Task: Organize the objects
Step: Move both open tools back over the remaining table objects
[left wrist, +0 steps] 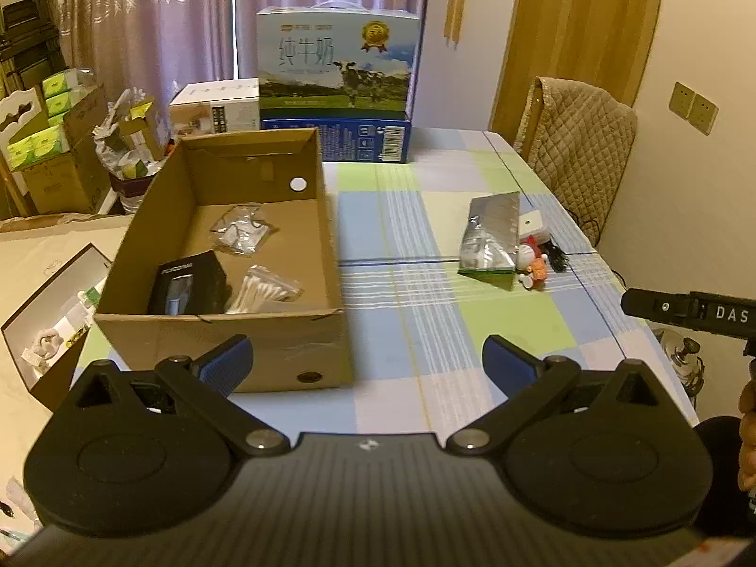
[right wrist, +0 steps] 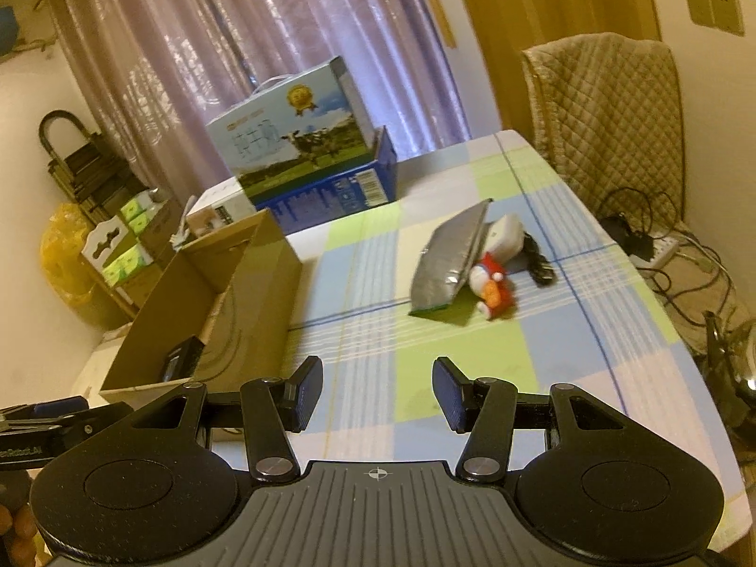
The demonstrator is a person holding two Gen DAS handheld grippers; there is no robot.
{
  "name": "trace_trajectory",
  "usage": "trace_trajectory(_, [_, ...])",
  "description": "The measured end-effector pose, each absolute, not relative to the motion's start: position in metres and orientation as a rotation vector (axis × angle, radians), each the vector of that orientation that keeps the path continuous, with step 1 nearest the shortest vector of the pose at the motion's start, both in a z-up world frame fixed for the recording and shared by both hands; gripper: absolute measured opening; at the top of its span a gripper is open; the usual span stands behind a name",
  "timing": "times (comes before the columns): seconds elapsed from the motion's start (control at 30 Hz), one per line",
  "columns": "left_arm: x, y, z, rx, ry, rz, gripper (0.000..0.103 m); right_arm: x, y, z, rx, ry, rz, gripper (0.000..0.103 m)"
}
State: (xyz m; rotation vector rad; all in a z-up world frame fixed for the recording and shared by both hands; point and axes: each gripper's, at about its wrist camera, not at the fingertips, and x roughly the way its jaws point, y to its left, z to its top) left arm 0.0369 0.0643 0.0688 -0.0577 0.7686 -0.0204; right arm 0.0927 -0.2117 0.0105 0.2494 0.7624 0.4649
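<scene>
An open cardboard box (left wrist: pixel 326 217) (right wrist: pixel 264 255) stands on the left of the checked tablecloth. Inside lie a black packet (left wrist: pixel 189 283), a bag of cotton swabs (left wrist: pixel 264 288) and a small clear bag (left wrist: pixel 243 229). To the right lie a silver foil pouch (left wrist: pixel 491 231) (right wrist: pixel 446 255), a small red and white toy figure (left wrist: pixel 531 262) (right wrist: pixel 491 286), a white case (left wrist: pixel 531 224) (right wrist: pixel 505 234) and a black comb-like item (left wrist: pixel 557 255) (right wrist: pixel 538 262). My left gripper (left wrist: pixel 367 361) hangs open near the box's front corner. My right gripper (right wrist: pixel 378 394) is open above bare cloth, short of the pouch.
A milk carton case (left wrist: pixel 338 66) (right wrist: pixel 302 127) sits on a blue box (left wrist: pixel 359 139) at the table's far end, a white box (left wrist: pixel 217 104) beside it. A padded chair (left wrist: pixel 576 141) stands at the right edge. Stacked cartons (left wrist: pixel 56 141) crowd the left floor; cables (right wrist: pixel 661 245) lie right.
</scene>
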Motion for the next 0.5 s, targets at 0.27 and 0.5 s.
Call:
trace_trajectory(0.27, [0.043,0.047,0.067,-0.052,0.770,-0.060,0.102,0.095,-0.233,0.006,0.268,0.768,0.429,0.049])
trace_trajectory(0.5, [0.053,0.026,0.066,-0.038,0.773,-0.113,0.102,0.100,-0.252,0.003,0.277,0.768,0.390,0.049])
